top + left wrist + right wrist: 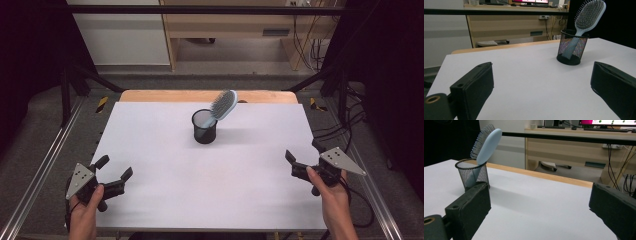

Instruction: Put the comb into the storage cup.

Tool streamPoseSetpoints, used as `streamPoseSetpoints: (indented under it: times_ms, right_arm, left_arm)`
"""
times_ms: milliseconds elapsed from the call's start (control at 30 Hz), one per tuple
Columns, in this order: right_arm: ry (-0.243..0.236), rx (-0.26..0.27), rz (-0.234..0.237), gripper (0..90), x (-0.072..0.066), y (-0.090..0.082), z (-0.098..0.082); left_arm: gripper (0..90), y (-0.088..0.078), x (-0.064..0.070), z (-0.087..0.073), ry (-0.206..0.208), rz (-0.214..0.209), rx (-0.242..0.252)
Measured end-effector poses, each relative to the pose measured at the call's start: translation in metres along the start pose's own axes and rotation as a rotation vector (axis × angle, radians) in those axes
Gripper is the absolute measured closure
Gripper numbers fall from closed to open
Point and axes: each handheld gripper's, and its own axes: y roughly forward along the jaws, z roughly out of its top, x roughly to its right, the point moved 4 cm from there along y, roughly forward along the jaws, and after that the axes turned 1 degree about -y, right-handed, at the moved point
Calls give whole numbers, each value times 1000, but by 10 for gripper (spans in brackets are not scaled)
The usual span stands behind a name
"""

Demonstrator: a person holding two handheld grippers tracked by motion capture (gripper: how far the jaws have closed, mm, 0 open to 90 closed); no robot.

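Standing in the mesh cup, the hairbrush is well apart from both wide-open, empty hand-held grippers.

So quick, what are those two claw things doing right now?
Left gripper: open, holding nothing, near the table's left corner.
Right gripper: open, holding nothing, at the table's right edge.

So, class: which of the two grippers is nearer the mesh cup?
The right gripper; the left gripper sits lower, farther from the mesh cup.
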Motion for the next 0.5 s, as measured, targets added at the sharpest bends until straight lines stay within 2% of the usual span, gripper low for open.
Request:
streamPoseSetpoints:
  times_ms: [500]
  right_arm:
    - [5,-24,0,40,-3,-2,-24]
  left_arm:
    - [49,0,0,0,-1,-6,3]
